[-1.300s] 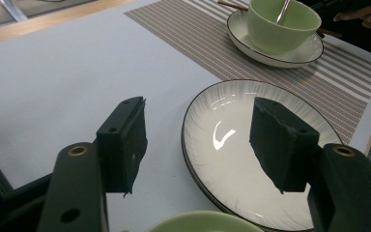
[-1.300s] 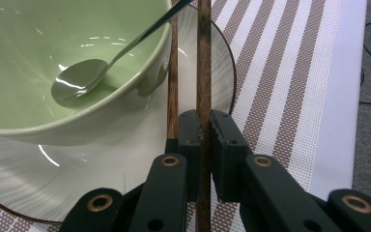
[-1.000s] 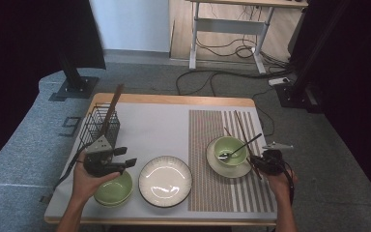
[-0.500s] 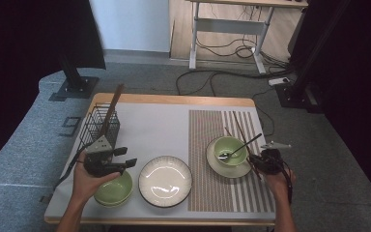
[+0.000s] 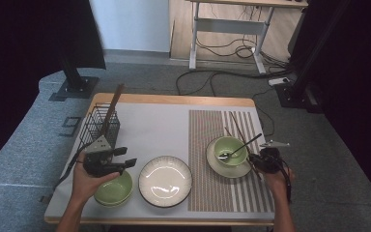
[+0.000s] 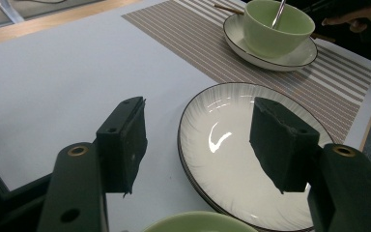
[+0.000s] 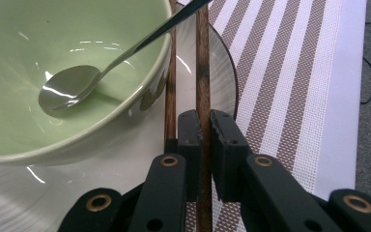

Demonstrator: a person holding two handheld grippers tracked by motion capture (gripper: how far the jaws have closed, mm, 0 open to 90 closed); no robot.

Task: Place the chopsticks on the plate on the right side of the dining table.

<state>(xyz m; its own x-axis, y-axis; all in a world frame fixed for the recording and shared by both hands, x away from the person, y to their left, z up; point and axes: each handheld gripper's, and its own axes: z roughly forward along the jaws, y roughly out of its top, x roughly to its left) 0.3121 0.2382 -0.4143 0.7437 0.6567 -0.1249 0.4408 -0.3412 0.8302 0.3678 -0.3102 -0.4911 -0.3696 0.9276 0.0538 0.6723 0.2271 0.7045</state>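
Observation:
My right gripper (image 7: 203, 130) is shut on a brown chopstick (image 7: 203, 58) that runs along the saucer (image 7: 222, 82). A second chopstick (image 7: 170, 87) lies just outside its left jaw. A pale green bowl (image 7: 29, 48) stands on that saucer, holding a metal spoon (image 7: 70, 89). In the high view this gripper (image 5: 257, 162) sits right of the bowl (image 5: 230, 149) on the striped placemat (image 5: 212, 193). My left gripper (image 5: 128, 157) hovers open over another green bowl (image 5: 113, 189), jaws pointing toward the white plate (image 6: 222, 125) with nothing between them.
A black wire basket (image 5: 99, 126) with a long wooden utensil stands at the back left of the white table (image 5: 154, 125). The person's hands come in from the front edge. Cables and a desk frame lie on the floor beyond.

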